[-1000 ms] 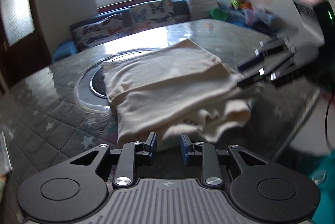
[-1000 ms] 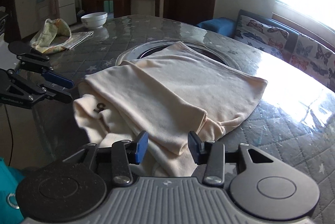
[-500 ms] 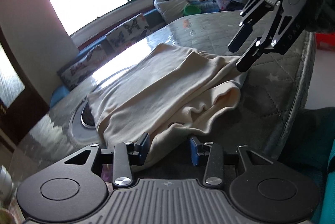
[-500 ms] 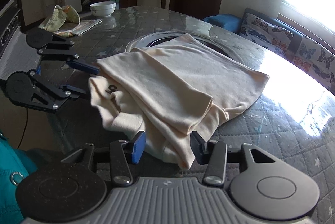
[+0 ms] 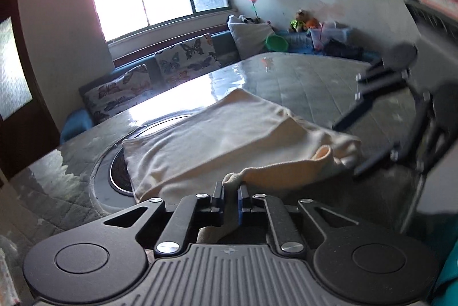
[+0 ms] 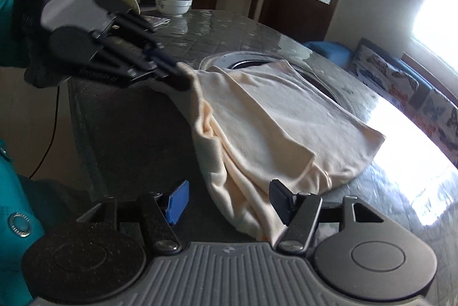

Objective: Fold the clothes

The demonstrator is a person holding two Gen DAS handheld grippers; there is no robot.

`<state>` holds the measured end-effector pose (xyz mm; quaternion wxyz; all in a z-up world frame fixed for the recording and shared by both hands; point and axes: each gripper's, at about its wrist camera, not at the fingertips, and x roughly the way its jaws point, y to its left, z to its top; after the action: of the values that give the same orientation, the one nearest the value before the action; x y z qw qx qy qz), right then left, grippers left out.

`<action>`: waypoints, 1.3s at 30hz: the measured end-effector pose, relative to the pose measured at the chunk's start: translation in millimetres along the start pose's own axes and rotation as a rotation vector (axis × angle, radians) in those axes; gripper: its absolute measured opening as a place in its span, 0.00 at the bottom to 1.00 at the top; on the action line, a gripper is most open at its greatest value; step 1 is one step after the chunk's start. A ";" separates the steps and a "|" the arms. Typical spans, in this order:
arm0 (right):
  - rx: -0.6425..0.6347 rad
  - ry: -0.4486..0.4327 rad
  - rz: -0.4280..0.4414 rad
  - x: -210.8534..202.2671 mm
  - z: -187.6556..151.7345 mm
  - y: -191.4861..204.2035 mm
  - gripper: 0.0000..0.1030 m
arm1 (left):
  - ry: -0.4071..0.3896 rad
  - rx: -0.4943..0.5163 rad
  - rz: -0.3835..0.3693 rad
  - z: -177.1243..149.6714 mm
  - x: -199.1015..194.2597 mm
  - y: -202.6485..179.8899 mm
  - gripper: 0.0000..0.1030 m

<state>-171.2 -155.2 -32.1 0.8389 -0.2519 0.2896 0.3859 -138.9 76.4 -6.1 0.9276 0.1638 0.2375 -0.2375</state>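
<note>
Left claw: jaws drawn nearly together, a small bunch of cream fabric pinched between the blue pads. The pinched part is a near edge of the cream garment, raised slightly above the table. In the right wrist view the same claw is seen at far left, clamped on a corner of the garment, the cloth pulled taut from that corner.

Right claw: jaws spread wide, nothing clamped. The garment's near bunched edge lies between the two fingers; contact with the right finger is likely but cannot be confirmed. In the left wrist view this claw appears blurred at right, fingers apart, just beside the garment's right end.

Garment: partly folded, lying across the middle of the quilted table, part of it over a round inset in the tabletop. A white bowl is noted at the far side of the table.
</note>
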 end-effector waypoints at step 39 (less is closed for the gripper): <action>0.213 -0.011 0.071 31.9 23.0 -44.8 0.11 | 0.085 0.180 0.026 -40.9 6.2 11.4 0.18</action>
<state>-112.0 -150.1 -28.6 0.8482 -0.1488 0.3333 0.3838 -143.1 100.7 -41.3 0.9012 0.2594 0.2520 -0.2388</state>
